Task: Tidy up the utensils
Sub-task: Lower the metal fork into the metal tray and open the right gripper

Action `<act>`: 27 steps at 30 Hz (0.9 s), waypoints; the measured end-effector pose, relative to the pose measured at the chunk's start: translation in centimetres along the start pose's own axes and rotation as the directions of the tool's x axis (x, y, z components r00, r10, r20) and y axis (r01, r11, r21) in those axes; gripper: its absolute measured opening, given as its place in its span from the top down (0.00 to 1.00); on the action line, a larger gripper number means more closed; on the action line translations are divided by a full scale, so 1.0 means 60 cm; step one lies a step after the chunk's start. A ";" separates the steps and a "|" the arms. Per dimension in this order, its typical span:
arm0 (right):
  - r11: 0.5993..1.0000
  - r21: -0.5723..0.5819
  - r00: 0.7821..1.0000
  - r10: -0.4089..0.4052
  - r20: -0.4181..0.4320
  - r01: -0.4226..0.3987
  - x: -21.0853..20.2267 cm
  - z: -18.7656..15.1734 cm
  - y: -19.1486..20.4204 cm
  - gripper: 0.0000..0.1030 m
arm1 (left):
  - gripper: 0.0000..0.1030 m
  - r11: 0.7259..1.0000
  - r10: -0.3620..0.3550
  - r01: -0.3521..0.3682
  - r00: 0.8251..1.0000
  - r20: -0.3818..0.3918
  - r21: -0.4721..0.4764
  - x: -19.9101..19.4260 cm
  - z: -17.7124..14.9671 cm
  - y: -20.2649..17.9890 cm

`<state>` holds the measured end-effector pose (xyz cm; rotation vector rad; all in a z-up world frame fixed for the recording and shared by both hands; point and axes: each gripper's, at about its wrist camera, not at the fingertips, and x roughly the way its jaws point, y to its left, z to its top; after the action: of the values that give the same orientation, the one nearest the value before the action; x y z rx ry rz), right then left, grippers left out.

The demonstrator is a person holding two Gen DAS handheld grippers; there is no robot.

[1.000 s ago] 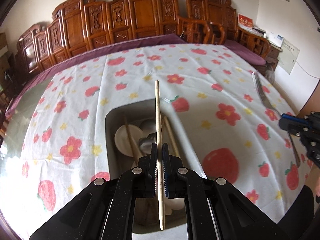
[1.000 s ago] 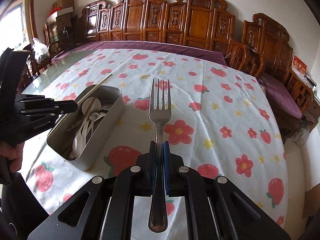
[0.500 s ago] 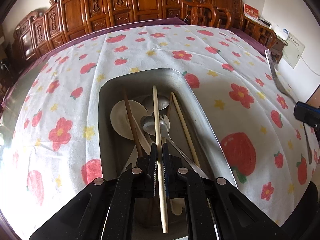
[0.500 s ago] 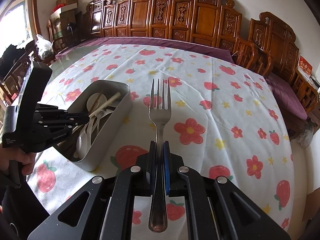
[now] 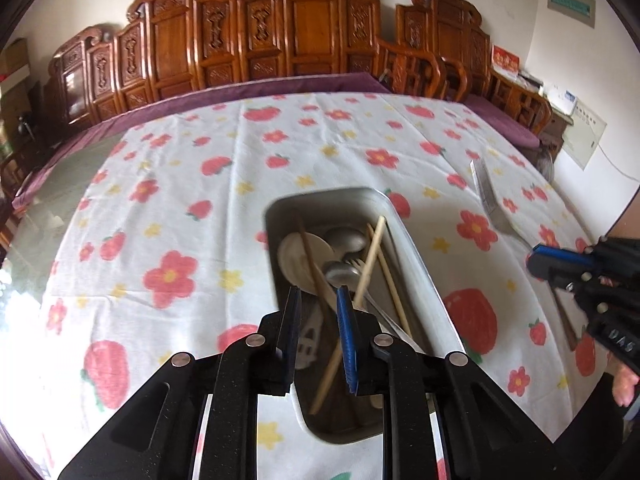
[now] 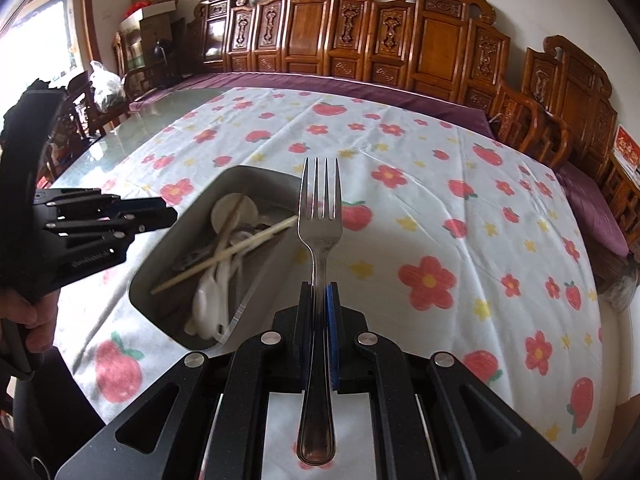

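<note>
A metal box (image 5: 416, 256) (image 6: 256, 296) on the tablecloth holds white spoons, metal spoons and wooden chopsticks. My left gripper (image 5: 318, 312) is open and empty just above the box's near end. A light chopstick (image 5: 360, 288) (image 6: 224, 258) lies slanted across the utensils in the box. My right gripper (image 6: 320, 304) is shut on a steel fork (image 6: 320, 220), tines pointing forward, held above the table right of the box. It also shows in the left wrist view (image 5: 568, 268) with the fork (image 5: 490, 196).
A white cloth with red flowers and strawberries (image 6: 440, 208) covers the round table. Carved wooden chairs (image 6: 360, 44) ring the far side. A hand (image 6: 28, 316) holds the left gripper at the left edge.
My left gripper opened and let the chopstick go; it now lies slanted in the box. The left gripper lifted back a little. The right gripper moved closer to the box with the fork.
</note>
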<state>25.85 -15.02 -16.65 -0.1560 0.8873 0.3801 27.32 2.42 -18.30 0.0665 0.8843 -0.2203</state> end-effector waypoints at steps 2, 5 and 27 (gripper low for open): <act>1.000 -0.005 1.000 0.012 0.002 -0.012 0.005 0.008 0.013 0.92 | 0.84 1.000 0.009 -0.009 1.000 0.018 -0.011 -0.014 0.002 0.015; 0.999 -0.014 0.999 0.034 0.000 -0.034 0.017 0.023 0.038 0.92 | 0.82 0.999 0.024 -0.023 0.999 0.036 -0.027 -0.028 0.005 0.035; 0.993 0.070 0.992 0.097 -0.083 -0.091 0.152 0.078 0.115 0.92 | 0.81 0.993 0.072 -0.064 0.993 0.089 -0.094 -0.066 0.004 0.110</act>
<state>31.78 -4.93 -20.68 -0.0703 0.9933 0.4340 26.51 9.44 -15.29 0.0016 0.7980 -0.1180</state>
